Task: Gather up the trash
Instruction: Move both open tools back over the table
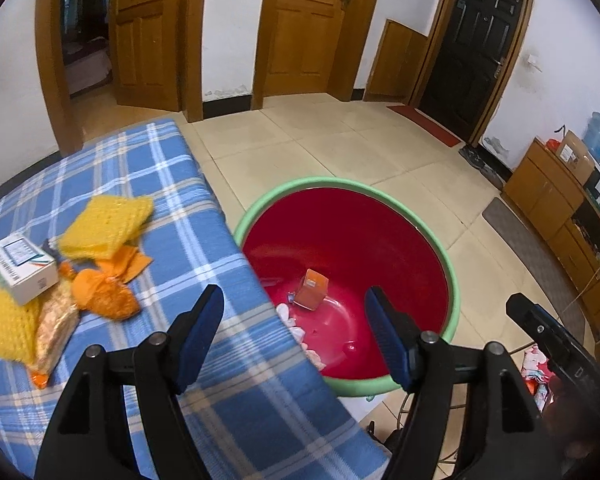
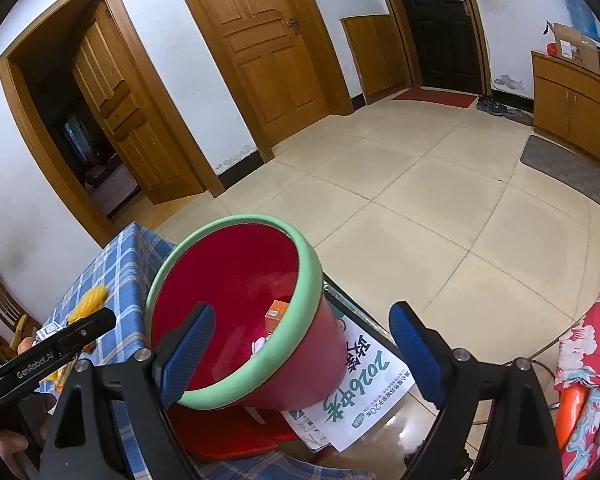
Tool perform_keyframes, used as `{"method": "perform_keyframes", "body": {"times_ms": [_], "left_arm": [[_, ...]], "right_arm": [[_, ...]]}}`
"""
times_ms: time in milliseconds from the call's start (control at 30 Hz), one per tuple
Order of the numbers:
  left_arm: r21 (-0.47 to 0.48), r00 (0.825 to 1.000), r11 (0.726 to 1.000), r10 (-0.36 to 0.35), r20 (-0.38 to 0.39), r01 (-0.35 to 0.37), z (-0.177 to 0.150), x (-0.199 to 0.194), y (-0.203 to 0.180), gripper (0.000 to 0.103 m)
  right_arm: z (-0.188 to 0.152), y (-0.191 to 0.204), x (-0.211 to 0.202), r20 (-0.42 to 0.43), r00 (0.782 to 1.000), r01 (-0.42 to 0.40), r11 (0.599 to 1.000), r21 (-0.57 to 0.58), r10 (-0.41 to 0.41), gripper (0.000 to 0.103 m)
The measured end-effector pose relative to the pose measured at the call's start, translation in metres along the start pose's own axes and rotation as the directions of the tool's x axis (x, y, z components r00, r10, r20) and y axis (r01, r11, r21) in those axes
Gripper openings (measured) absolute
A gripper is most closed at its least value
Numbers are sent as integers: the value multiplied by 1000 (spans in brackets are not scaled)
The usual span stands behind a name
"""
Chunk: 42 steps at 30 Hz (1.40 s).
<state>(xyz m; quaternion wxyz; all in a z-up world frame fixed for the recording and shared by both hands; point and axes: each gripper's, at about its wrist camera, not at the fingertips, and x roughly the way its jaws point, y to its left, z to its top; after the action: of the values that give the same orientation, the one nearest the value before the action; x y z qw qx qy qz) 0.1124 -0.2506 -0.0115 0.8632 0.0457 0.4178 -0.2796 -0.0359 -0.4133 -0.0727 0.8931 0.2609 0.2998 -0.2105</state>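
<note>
A red trash bin with a green rim stands beside the blue plaid table; an orange carton and white scraps lie inside it. On the table's left lie a yellow mesh piece, orange wrappers and a white box. My left gripper is open and empty over the table edge and the bin. My right gripper is open and empty above the bin's rim; the orange carton shows inside.
A white printed paper lies under the bin on a glass table. Wooden doors, a dark door, a wooden cabinet and a grey mat surround the tiled floor. A red patterned cloth is at right.
</note>
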Motion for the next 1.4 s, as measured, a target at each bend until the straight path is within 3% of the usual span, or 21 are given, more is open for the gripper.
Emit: {"method": "perform_keyframes", "body": {"times_ms": [833, 1400], "left_arm": [[-130, 992, 988, 99, 78, -88, -26, -73, 73, 73], [-267, 973, 943, 221, 61, -197, -56, -94, 149, 73]], "right_arm": [[-15, 67, -13, -22, 994, -111, 990, -84, 110, 93], [-33, 118, 5, -87, 982, -180, 971, -155, 168, 97]]}}
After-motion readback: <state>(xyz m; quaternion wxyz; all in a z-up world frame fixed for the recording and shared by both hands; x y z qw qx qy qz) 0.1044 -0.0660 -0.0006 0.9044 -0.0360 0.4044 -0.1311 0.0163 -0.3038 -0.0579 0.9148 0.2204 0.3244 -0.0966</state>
